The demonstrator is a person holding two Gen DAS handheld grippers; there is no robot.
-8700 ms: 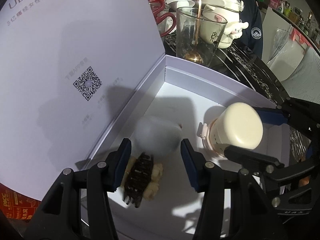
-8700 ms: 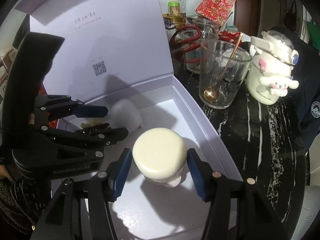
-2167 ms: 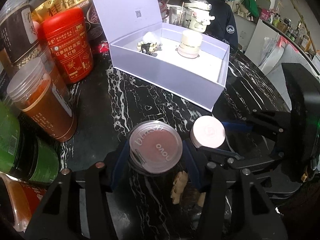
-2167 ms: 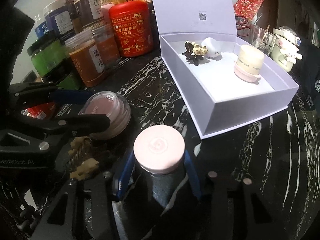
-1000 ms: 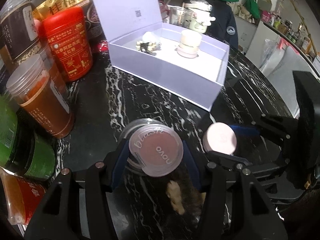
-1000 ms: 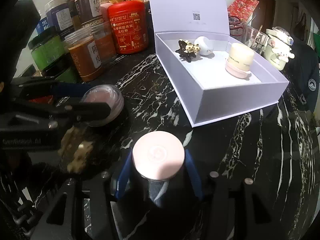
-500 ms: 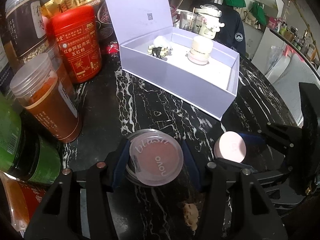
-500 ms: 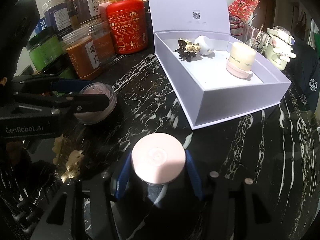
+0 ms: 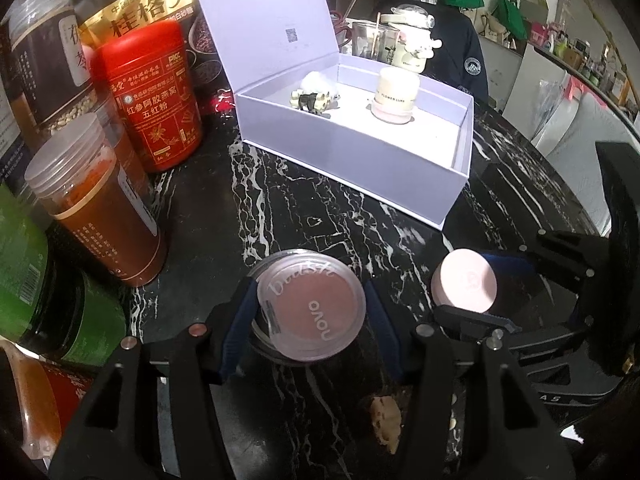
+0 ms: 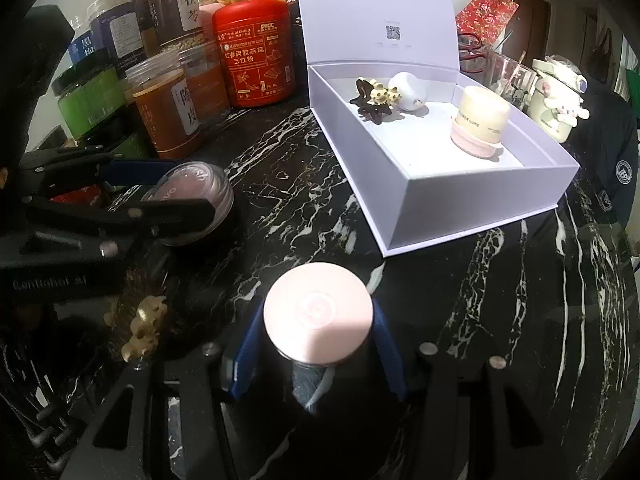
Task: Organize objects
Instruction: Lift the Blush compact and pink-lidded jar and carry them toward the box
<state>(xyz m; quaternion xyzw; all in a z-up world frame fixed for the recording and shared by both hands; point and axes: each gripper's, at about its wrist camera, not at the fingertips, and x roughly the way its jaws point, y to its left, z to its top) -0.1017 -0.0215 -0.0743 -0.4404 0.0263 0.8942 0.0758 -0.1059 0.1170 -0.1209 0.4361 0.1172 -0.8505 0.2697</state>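
My left gripper (image 9: 310, 314) is shut on a round clear blush compact (image 9: 311, 310) with a pink top, held above the black marble table. It also shows in the right wrist view (image 10: 188, 196). My right gripper (image 10: 316, 334) is shut on a dark bottle with a pink cap (image 10: 318, 316), to the right of the left one (image 9: 464, 280). The open white box (image 9: 400, 168) stands farther back and holds a cream jar (image 9: 394, 96), a hair clip (image 9: 310, 100) and a white ball (image 9: 318, 80).
Several jars and a red tin (image 9: 150, 96) line the left side. A glass with a spoon (image 10: 510, 76) and a white character bottle (image 10: 558, 96) stand behind the box. A gold hair clip (image 10: 142, 328) lies on the table below the grippers.
Both grippers have lifted and moved forward with the compact and the bottle, toward the white box. The gold hair clip stays on the table below.
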